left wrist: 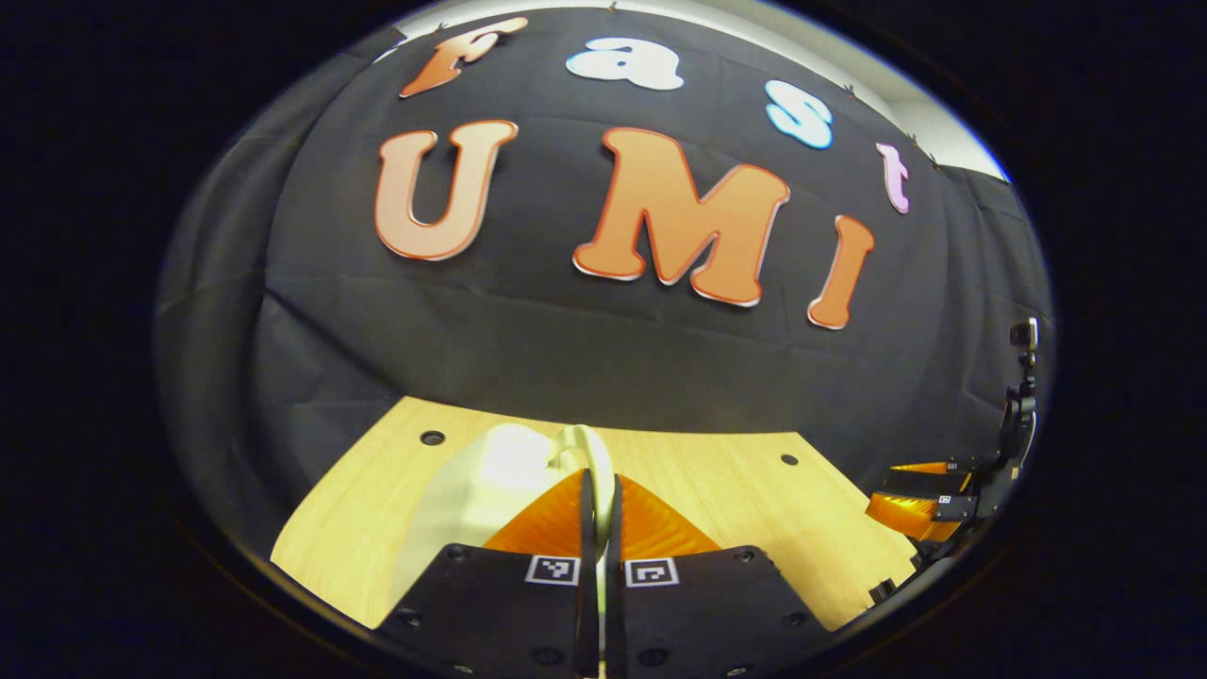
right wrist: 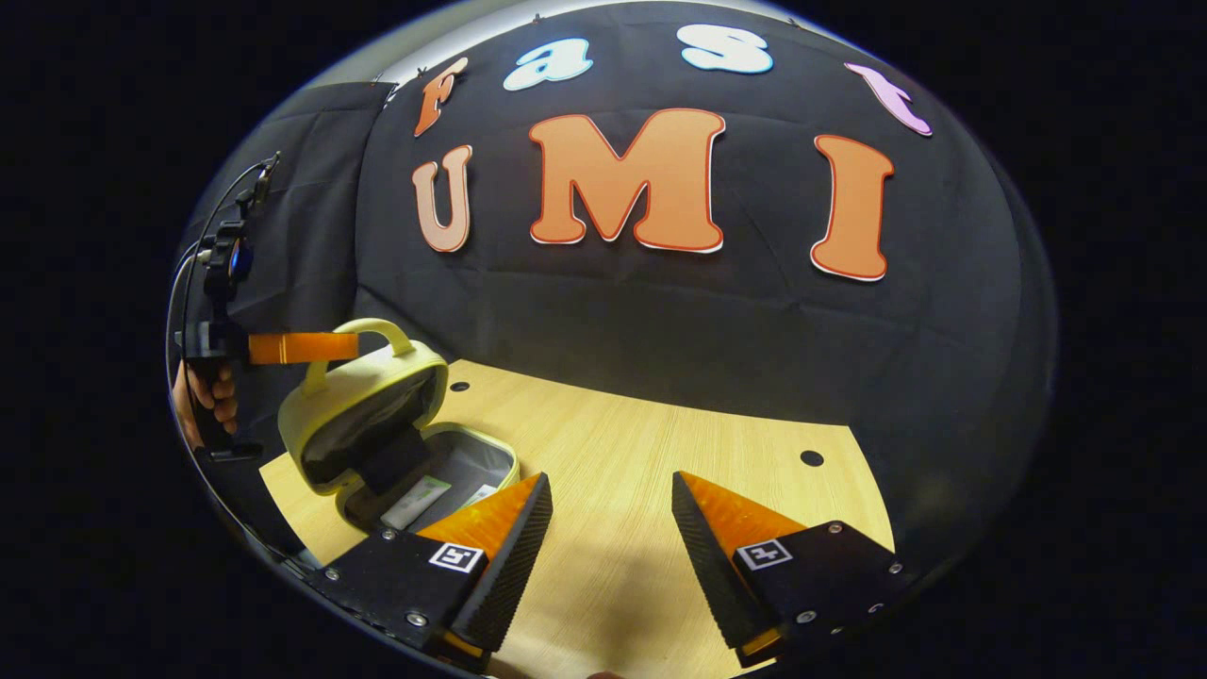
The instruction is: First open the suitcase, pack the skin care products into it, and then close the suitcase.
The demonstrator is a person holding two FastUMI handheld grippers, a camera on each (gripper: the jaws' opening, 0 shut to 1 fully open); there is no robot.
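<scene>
Fingers of the left gripper (left wrist: 600,509) are pressed together on the handle (left wrist: 586,453) of the pale yellow suitcase (right wrist: 377,424), the thin loop pinched between them; in the right gripper view that same gripper shows far off at the left, held by a hand (right wrist: 203,401), with its fingers at the handle on top of the raised lid (right wrist: 363,410). Those of the right gripper (right wrist: 611,514) stand wide apart with nothing between them, hovering over the bare wooden surface (right wrist: 641,453) to the right of the case. The suitcase sits at the left of the surface, near the booth wall, lid tilted up and partly over the base (right wrist: 462,467). Inside the grey-lined base lie flat items that look like skin care products (right wrist: 415,502), one with a green stripe; how many there are is hard to tell. Judging from this, opening is done and packing looks finished or nearly so, since no loose products show on the surface. What remains appears to be lowering the lid fully onto the base and securing the suitcase closed.
</scene>
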